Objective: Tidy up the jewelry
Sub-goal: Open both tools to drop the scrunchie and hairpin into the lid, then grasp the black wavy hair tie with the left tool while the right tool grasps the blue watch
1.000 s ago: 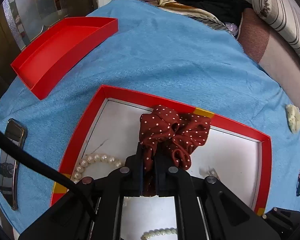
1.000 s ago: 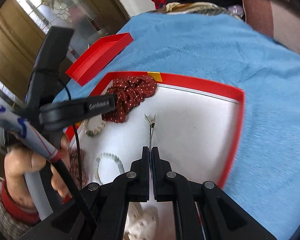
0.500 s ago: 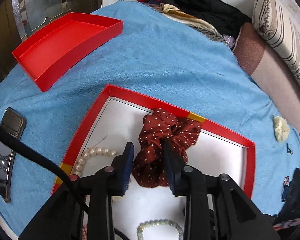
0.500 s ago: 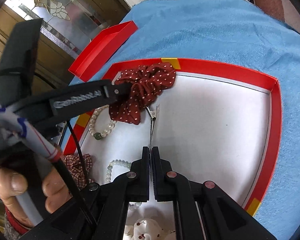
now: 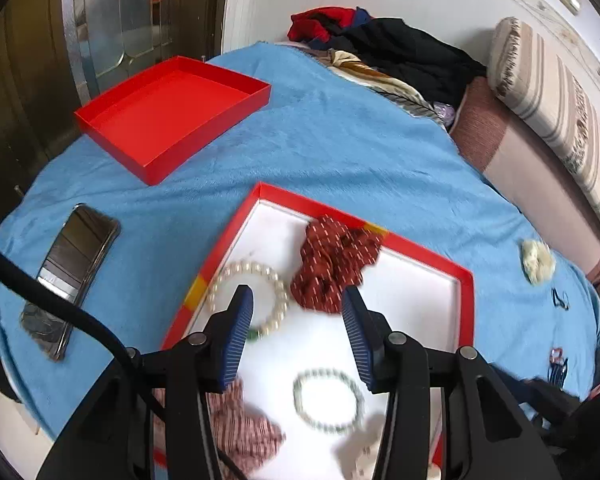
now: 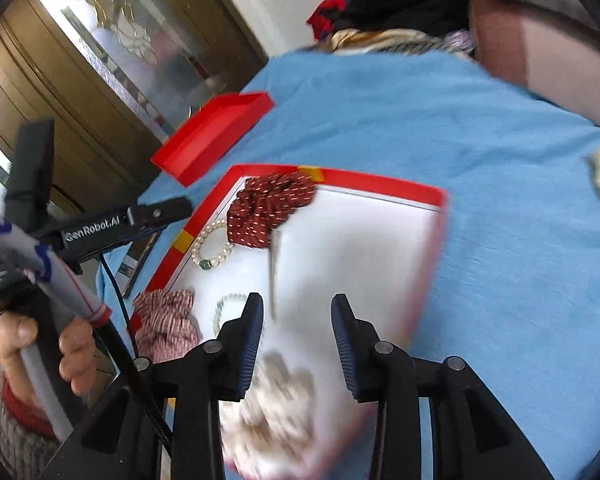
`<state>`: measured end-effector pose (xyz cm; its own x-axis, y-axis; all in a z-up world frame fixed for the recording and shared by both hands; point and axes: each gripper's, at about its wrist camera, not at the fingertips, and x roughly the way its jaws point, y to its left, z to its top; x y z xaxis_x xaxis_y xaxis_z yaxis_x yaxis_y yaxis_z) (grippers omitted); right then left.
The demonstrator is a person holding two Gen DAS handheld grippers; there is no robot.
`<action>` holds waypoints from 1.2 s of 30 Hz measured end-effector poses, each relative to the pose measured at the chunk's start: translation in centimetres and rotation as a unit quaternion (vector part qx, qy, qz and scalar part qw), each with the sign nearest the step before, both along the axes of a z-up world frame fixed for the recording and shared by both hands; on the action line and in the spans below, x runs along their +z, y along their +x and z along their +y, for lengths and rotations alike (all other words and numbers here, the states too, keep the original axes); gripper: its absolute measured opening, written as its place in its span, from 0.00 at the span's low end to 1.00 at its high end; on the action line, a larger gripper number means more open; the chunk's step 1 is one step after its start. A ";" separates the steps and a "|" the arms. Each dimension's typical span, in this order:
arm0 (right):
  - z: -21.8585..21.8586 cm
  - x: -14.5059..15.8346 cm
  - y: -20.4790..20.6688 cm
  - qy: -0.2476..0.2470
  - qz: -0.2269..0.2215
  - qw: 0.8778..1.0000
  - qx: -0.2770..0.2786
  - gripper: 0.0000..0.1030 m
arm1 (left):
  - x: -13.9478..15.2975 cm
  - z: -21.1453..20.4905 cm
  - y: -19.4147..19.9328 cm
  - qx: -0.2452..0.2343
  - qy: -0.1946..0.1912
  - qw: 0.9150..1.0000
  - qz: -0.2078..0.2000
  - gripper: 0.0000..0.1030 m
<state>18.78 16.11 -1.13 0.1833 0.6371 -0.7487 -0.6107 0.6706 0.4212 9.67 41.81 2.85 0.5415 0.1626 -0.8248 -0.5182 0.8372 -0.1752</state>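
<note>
Jewelry already sits in the tray: the dotted scrunchie against the far rim, the pearl bracelet beside it at the left wall, a thin clip just below the scrunchie, a green bead bracelet nearer you, and a checked scrunchie at the near left corner. Your left gripper hangs over the tray with jaws wide and nothing between them; your right gripper is likewise wide and empty. What remains loose lies on the blue cloth to the right: a pale hair piece and small dark bits near it. I would judge the next pick is there, so swing the right gripper over, come down with the fingers straddling the piece, and press lightly into the soft cloth before closing so you catch the piece and not the nap. Both views are blurred, so slow down first. Keep clear of the empty lid and phone.
</note>
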 end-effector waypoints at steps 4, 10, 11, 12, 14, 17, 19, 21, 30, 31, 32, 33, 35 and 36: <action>-7.9 0.7 -1.2 0.024 0.006 0.998 -0.049 0.41 | 0.7 -3.9 -1.5 -0.022 0.012 1.000 0.002 0.44; -20.0 -0.6 -4.8 0.034 0.026 0.990 -0.132 0.43 | 1.2 -12.9 -2.8 -0.098 0.008 0.995 -0.010 0.48; -22.5 -1.1 -5.6 0.030 0.026 0.988 -0.152 0.43 | 1.1 -14.8 -2.7 -0.113 0.010 0.993 -0.009 0.49; -24.1 -1.3 -6.0 0.028 0.026 0.986 -0.165 0.43 | 0.9 -16.3 -2.6 -0.126 0.012 0.992 -0.008 0.49; -28.3 -1.8 -7.2 0.028 0.028 0.979 -0.199 0.43 | 0.4 -19.7 -2.3 -0.158 0.016 0.987 -0.001 0.49; -33.9 -2.0 -8.5 0.021 0.023 0.968 -0.248 0.44 | -0.5 -24.2 -1.7 -0.196 0.014 0.980 0.011 0.49; -36.8 -1.9 -9.0 0.013 0.018 0.961 -0.274 0.44 | -1.3 -26.6 -1.2 -0.214 0.007 0.977 0.020 0.49; -39.9 -2.1 -9.2 0.006 0.018 0.953 -0.302 0.44 | -2.0 -29.1 -0.7 -0.231 0.001 0.973 0.027 0.49; -42.3 -3.7 -6.4 0.005 0.027 0.945 -0.326 0.44 | -6.1 -37.6 1.2 -0.290 -0.012 0.955 0.058 0.49; -41.8 -3.8 -5.3 0.006 0.026 0.946 -0.324 0.44 | -6.7 -38.3 1.5 -0.295 -0.014 0.953 0.063 0.49; -41.5 -3.9 -4.6 0.007 0.024 0.946 -0.323 0.44 | -7.2 -38.9 1.8 -0.299 -0.017 0.952 0.067 0.49; -41.0 -4.0 -3.5 0.007 0.022 0.946 -0.324 0.44 | -7.6 -39.4 2.1 -0.302 -0.020 0.951 0.070 0.49; -40.4 -4.2 -1.3 0.007 0.018 0.945 -0.327 0.44 | -8.4 -40.5 2.7 -0.311 -0.026 0.947 0.075 0.49; -40.2 -4.3 -0.4 0.003 0.017 0.944 -0.329 0.44 | -8.7 -41.0 3.0 -0.315 -0.027 0.946 0.076 0.49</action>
<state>18.36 -24.07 -5.48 0.5166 0.3989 -0.7576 -0.0488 0.8971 0.4391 12.68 0.79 -5.88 0.3906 -0.1972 -0.8992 0.0577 0.9801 -0.1899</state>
